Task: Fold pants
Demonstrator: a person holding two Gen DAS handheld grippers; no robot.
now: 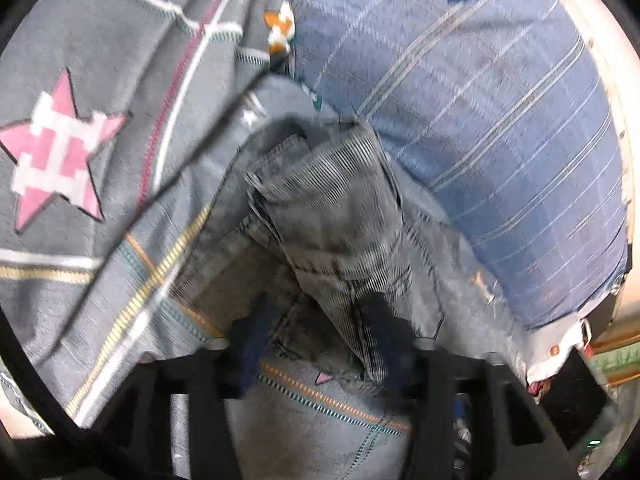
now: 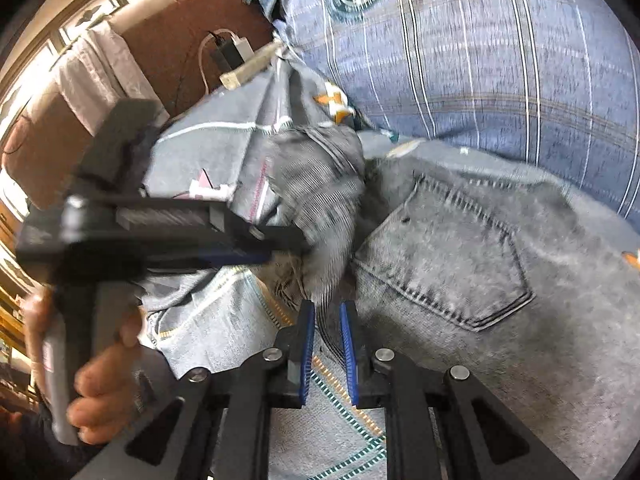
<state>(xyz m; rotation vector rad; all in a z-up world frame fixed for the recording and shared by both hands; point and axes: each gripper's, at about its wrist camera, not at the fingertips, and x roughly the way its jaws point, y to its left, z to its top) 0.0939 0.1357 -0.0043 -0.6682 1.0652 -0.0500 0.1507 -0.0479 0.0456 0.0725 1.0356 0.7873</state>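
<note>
The grey washed-denim pants (image 2: 460, 248) lie on a grey bedsheet, back pocket up, filling the right of the right wrist view. My left gripper (image 1: 320, 344) has its fingers apart around a bunched fold of the pants (image 1: 340, 216); motion blur hides whether they grip it. In the right wrist view the left gripper (image 2: 280, 248) reaches in from the left, its tips at that lifted fold. My right gripper (image 2: 327, 344) has its blue pads a narrow gap apart, with only the sheet showing between them, just left of the pants' edge.
The grey bedsheet (image 1: 80, 80) carries pink star patches and stitched lines. A blue striped pillow (image 1: 480, 100) lies behind the pants. A brown headboard (image 2: 168, 32) with a charger stands at the back left. The hand (image 2: 100, 392) holding the left gripper is at lower left.
</note>
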